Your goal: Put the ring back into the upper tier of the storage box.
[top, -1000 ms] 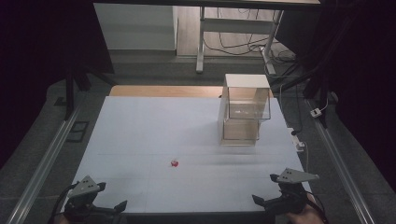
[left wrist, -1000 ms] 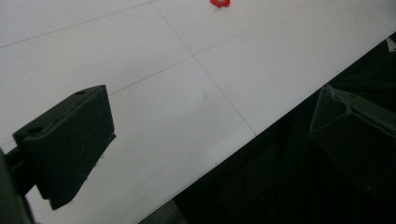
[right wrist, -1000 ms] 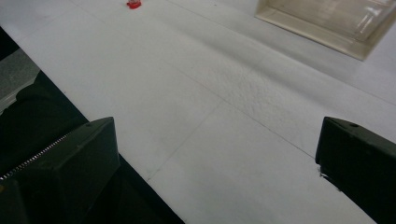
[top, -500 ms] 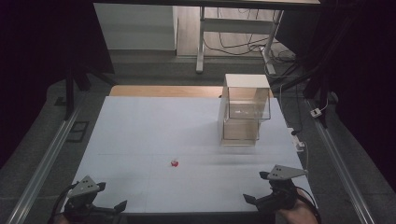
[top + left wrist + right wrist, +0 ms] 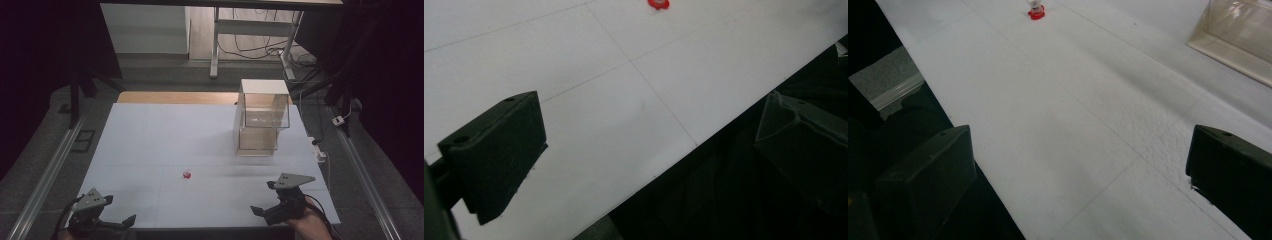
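Right tool point(image 5: 270, 212) has advanced toward the upright red-based piece point(image 5: 187, 174).

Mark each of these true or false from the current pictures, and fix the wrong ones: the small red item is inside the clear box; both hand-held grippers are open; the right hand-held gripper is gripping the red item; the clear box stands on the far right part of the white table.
1. The small red item is inside the clear box. False: it lies on the bare white table, well apart from the box.
2. Both hand-held grippers are open. True: the left hand-held gripper and the right hand-held gripper each show jaws spread wide with nothing between.
3. The right hand-held gripper is gripping the red item. False: it is at the near table edge, with the item farther off.
4. The clear box stands on the far right part of the table. True.
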